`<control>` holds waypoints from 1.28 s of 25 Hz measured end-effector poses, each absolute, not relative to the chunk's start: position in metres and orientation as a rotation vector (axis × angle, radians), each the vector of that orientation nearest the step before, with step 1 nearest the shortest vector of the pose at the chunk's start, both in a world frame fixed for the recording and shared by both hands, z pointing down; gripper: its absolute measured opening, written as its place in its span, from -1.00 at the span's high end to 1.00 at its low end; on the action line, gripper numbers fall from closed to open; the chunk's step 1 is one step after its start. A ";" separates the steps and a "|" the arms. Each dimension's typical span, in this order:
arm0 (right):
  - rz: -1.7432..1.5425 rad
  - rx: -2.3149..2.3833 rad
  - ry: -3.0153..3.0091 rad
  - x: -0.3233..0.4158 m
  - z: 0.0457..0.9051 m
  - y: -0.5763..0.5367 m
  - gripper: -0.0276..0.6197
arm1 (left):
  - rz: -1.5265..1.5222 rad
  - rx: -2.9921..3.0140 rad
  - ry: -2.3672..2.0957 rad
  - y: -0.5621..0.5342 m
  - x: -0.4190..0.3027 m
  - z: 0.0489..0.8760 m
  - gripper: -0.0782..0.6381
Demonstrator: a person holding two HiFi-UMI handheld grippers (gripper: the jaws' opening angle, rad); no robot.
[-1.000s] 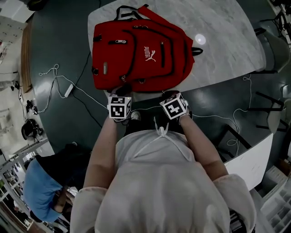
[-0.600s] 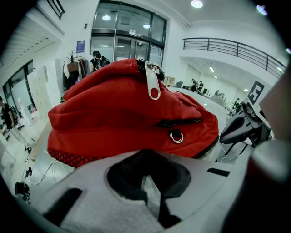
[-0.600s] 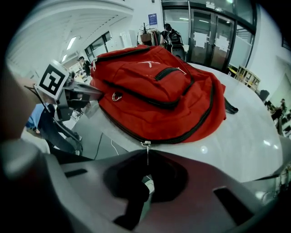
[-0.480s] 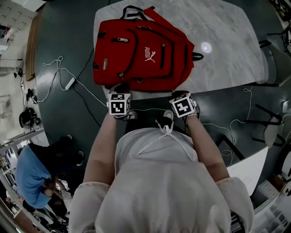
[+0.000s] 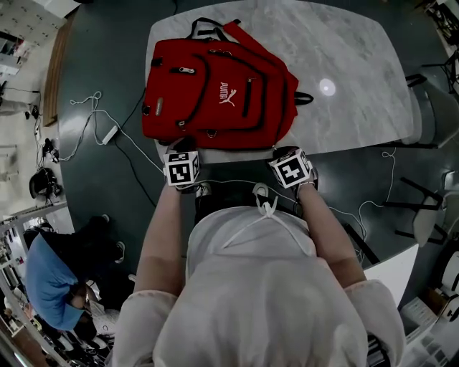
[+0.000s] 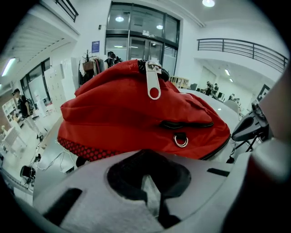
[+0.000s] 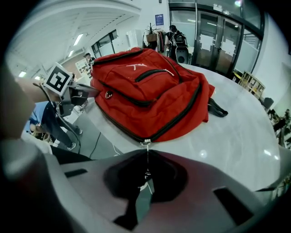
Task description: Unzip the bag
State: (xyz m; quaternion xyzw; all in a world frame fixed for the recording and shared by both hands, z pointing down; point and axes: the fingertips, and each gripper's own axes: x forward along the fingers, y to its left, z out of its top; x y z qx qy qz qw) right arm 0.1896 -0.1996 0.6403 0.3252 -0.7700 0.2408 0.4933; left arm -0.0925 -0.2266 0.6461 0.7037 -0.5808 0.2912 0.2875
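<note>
Right claw (image 7: pixel 146 175) clamps the zipper pull (image 7: pixel 145 144) at the near edge of the red bag (image 7: pixel 150 95) on the desk (image 7: pixel 236 136), left claw (image 6: pixel 150 182) closed empty; I'd pull along the zip track, bag pinned.

A large, bright open-plan office or lab hall: tall glass doors (image 6: pixel 132 32), a railed upper gallery (image 6: pixel 241 47), ceiling lights (image 6: pixel 209 2), white cabinets (image 6: pixel 54 86), a round marble counter (image 5: pixel 358 57), and cables (image 5: pixel 86 102) trailing over dark floor (image 5: pixel 100 193).

Dim overhead shot, bright fisheye-warped close-ups
</note>
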 end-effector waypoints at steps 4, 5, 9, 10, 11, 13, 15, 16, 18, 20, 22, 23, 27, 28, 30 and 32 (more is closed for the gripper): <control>0.568 0.800 -1.861 0.203 0.642 -0.212 0.82 | 0.774 1.855 -1.577 -0.228 -0.092 0.644 0.73; 0.552 0.803 -1.856 0.205 0.641 -0.215 0.82 | 0.770 1.850 -1.579 -0.229 -0.092 0.645 0.73; 0.537 0.813 -1.832 0.207 0.646 -0.213 0.82 | 0.750 1.841 -1.581 -0.228 -0.089 0.646 0.73; 0.544 0.821 -1.829 0.206 0.645 -0.212 0.82 | 0.745 1.840 -1.583 -0.227 -0.089 0.646 0.73; 0.547 0.829 -1.829 0.205 0.644 -0.212 0.82 | 0.743 1.841 -1.583 -0.226 -0.090 0.645 0.73; 0.542 0.846 -1.826 0.203 0.641 -0.213 0.82 | 0.741 1.843 -1.578 -0.225 -0.092 0.643 0.73; 0.539 0.867 -1.811 0.203 0.636 -0.213 0.80 | 0.719 1.841 -1.561 -0.226 -0.091 0.642 0.73; 0.540 0.881 -1.805 0.203 0.633 -0.213 0.75 | 0.688 1.837 -1.550 -0.226 -0.090 0.640 0.73; 0.536 0.926 -1.812 0.201 0.626 -0.214 0.55 | 0.591 1.824 -1.542 -0.222 -0.089 0.634 0.73; 0.547 0.989 -1.841 0.197 0.616 -0.218 0.54 | 0.511 1.831 -1.564 -0.216 -0.089 0.625 0.72; 0.587 1.043 -1.876 0.190 0.606 -0.221 0.54 | 0.480 1.882 -1.582 -0.212 -0.084 0.613 0.72; 0.612 1.060 -1.893 0.185 0.601 -0.221 0.55 | 0.472 1.917 -1.584 -0.212 -0.080 0.604 0.72; 0.657 1.114 -1.978 0.159 0.573 -0.227 0.58 | 0.416 2.079 -1.564 -0.219 -0.057 0.557 0.72; 0.654 1.137 -2.003 0.154 0.564 -0.231 0.64 | 0.394 2.120 -1.559 -0.223 -0.051 0.542 0.72; 0.638 1.193 -2.056 0.144 0.541 -0.240 0.71 | 0.343 2.195 -1.551 -0.234 -0.040 0.511 0.72; 0.606 1.251 -2.111 0.135 0.515 -0.250 0.74 | 0.289 2.271 -1.531 -0.243 -0.030 0.479 0.72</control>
